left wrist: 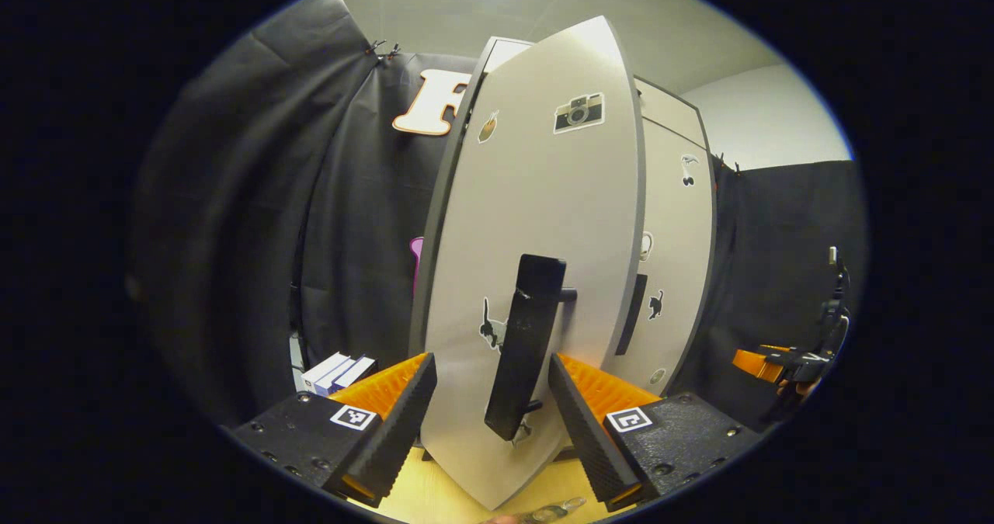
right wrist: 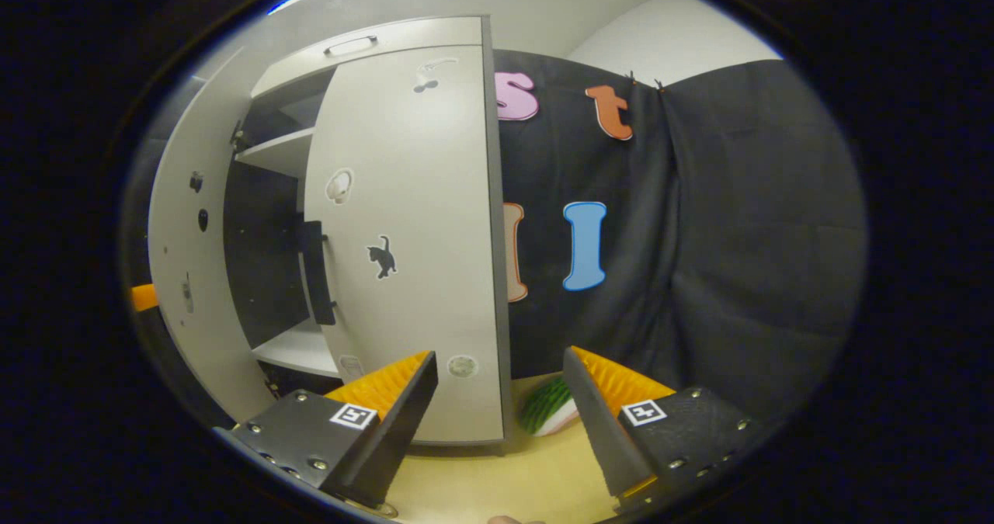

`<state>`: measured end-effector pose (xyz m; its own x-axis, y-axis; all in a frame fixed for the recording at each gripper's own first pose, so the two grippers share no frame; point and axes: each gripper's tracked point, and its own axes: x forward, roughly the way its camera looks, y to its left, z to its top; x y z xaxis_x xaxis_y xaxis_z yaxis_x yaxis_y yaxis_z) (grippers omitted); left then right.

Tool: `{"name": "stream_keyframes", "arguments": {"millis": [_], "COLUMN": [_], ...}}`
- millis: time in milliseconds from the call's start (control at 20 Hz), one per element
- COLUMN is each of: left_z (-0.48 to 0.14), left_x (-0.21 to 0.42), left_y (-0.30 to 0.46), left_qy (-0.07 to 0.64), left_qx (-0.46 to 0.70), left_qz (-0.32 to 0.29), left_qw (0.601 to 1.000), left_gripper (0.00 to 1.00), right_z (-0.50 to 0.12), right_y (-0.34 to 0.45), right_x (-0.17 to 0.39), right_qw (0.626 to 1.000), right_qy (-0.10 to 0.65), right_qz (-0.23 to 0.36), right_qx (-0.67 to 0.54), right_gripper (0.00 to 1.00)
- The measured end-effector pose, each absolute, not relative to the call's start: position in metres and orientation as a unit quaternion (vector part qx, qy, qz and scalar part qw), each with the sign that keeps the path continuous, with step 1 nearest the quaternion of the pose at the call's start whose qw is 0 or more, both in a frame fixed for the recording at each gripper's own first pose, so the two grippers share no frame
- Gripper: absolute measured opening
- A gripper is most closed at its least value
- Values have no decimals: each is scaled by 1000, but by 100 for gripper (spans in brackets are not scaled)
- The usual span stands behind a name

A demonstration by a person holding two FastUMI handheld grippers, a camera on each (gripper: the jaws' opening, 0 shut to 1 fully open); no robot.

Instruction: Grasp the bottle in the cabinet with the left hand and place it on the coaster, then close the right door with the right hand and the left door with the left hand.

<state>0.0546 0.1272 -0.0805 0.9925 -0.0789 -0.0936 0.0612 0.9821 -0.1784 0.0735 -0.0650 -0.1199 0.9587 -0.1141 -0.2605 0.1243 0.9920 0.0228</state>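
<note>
While both tongs gape empty, left door (left wrist: 536, 275) blocks left tongs (left wrist: 492, 415); boxes (left wrist: 335, 371) nearby.

Cabinet doors (left wrist: 543, 221) smooth matt (handles (left wrist: 528, 345) black, matt); tabletop (right wrist: 505, 477) pale wood.

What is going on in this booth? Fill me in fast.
A person is shutting a grey cabinet with a handheld gripper in each hand. The left gripper is open, its fingers on either side of the black handle of the left door, which still stands ajar. The right door looks shut or nearly so, and the right gripper hangs open in front of it, touching nothing. A watermelon-patterned thing lies on the table beside the cabinet.
</note>
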Motion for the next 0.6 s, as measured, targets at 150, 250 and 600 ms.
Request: {"name": "stream_keyframes", "arguments": {"millis": [150,250,600], "left_z": [-89,-92,-90], "left_x": [61,64,76], "left_y": [134,134,117], "left_qy": [63,66,62], "left_qx": [-64,-61,-45], "left_qz": [-20,-19,-33], "left_qw": [996,996,997], "left_gripper": [93,92,92], "right_z": [-119,-120,-127], "right_y": [-75,-80,-80], "right_x": [72,72,71], "right_qw": [989,989,987], "right_qy": [130,129,138], "right_qz": [-72,-76,-79], "right_qx": [19,16,18], "right_gripper": [99,99,99]}}
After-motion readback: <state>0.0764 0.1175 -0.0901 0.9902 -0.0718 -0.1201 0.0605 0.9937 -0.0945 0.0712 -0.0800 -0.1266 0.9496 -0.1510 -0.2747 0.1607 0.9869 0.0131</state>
